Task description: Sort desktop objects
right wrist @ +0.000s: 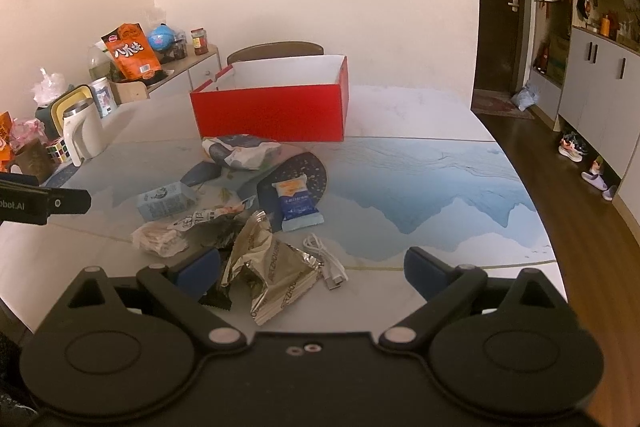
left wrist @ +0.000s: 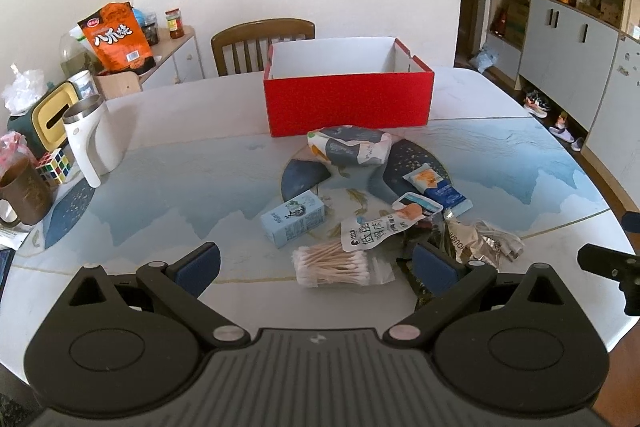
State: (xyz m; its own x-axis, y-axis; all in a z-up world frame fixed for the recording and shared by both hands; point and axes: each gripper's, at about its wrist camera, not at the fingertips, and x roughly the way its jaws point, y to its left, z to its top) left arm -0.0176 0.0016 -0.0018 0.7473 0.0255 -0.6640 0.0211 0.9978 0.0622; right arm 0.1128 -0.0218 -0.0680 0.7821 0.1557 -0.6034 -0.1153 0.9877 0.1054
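**Start with the nearest item**

Both jaws stand wide and empty — your left gripper (left wrist: 316, 267) hangs over the cotton swabs (left wrist: 331, 263), your right gripper (right wrist: 312, 269) over the foil wrapper (right wrist: 272, 267). Close squarely, then carry to the red box (left wrist: 348, 103) — beyond the clutter.

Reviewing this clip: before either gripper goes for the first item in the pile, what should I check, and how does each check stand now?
1. Left gripper open, nothing between the pads: ok.
2. Right gripper open, not pressing on the foil wrapper below it: ok.
3. Red box open-topped, no lid: ok.
4. Box empty: cannot tell, floor hidden.
5. Cotton swabs lie free of the neighbouring packets: not ok, white pouch overlaps them.
6. White cable clear of the wrapper: not ok, touching.
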